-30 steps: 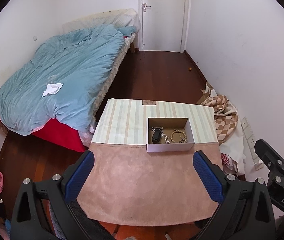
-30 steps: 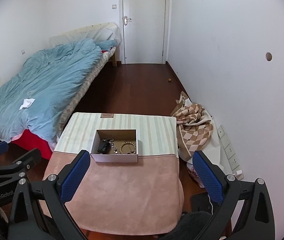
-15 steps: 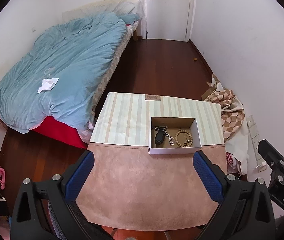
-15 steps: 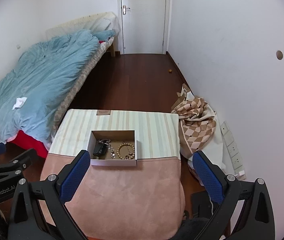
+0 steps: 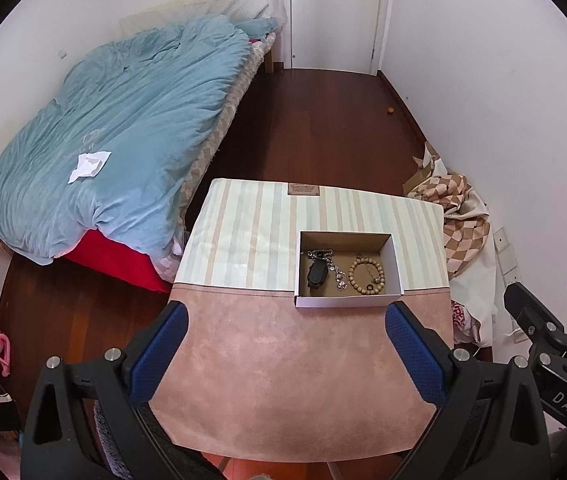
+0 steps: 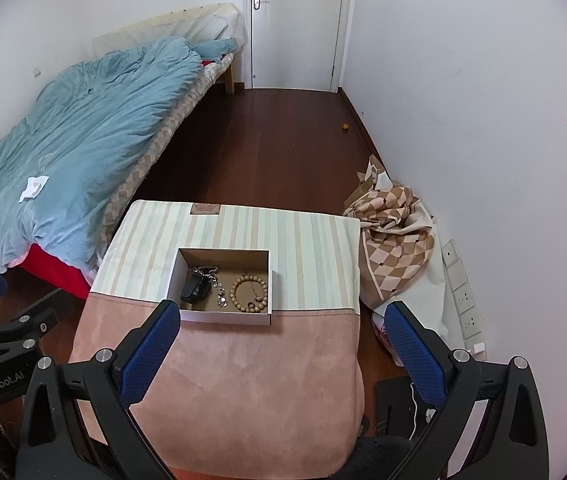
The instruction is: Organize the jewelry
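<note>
Home bedroom. Bed (image 5: 115, 140) with a rumpled blue duvet (image 6: 83, 128) along the left wall, dark wood floor (image 5: 323, 120), white door (image 6: 295, 24) at the far end. Checkered blanket (image 6: 395, 236) heaped by the wall sockets (image 6: 463, 300).

Pale green-and-beige striped cloth (image 5: 243, 224) joined to dusty-pink suede-like cloth (image 5: 283, 368). White-sided, brown-lined cardboard box (image 5: 343, 301). Tan wooden bead bracelet (image 5: 366, 275), black fob (image 5: 317, 274). Teal quilt (image 5: 123, 128), red sheet (image 5: 115, 258). Brown-and-cream diamond-checked fabric (image 6: 393, 236). Blue-padded black fingers (image 5: 159, 352).
</note>
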Action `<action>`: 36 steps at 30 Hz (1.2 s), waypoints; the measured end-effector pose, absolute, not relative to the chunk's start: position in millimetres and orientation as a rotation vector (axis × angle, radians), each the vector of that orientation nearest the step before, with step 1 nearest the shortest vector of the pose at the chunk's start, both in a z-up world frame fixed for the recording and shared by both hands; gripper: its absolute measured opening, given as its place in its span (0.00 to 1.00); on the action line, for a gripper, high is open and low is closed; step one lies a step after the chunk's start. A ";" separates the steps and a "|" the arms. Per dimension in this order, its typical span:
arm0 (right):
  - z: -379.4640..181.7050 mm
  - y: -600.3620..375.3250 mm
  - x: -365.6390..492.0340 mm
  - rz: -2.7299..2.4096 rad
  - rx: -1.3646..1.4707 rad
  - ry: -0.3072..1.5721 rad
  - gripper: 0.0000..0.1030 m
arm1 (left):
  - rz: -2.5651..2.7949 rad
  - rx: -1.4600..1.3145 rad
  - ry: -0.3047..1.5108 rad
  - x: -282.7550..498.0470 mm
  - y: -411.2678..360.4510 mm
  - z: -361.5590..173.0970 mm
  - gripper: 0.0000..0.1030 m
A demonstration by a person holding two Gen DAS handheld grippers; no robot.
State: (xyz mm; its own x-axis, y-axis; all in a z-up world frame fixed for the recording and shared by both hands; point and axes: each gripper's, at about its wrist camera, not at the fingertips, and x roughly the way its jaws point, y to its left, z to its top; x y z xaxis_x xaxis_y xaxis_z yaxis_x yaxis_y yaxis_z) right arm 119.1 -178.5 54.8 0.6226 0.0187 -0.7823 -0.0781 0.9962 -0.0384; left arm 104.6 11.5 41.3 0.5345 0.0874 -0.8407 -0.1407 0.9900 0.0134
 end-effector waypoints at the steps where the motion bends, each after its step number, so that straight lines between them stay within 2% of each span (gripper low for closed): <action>1: 54.7 -178.4 119.2 0.054 -0.071 0.896 1.00 | 0.136 -0.059 0.999 104.4 12.2 40.8 0.98; 36: 51.8 -174.1 114.3 0.069 -0.070 0.905 1.00 | 0.151 -0.046 0.994 94.9 19.3 36.5 0.98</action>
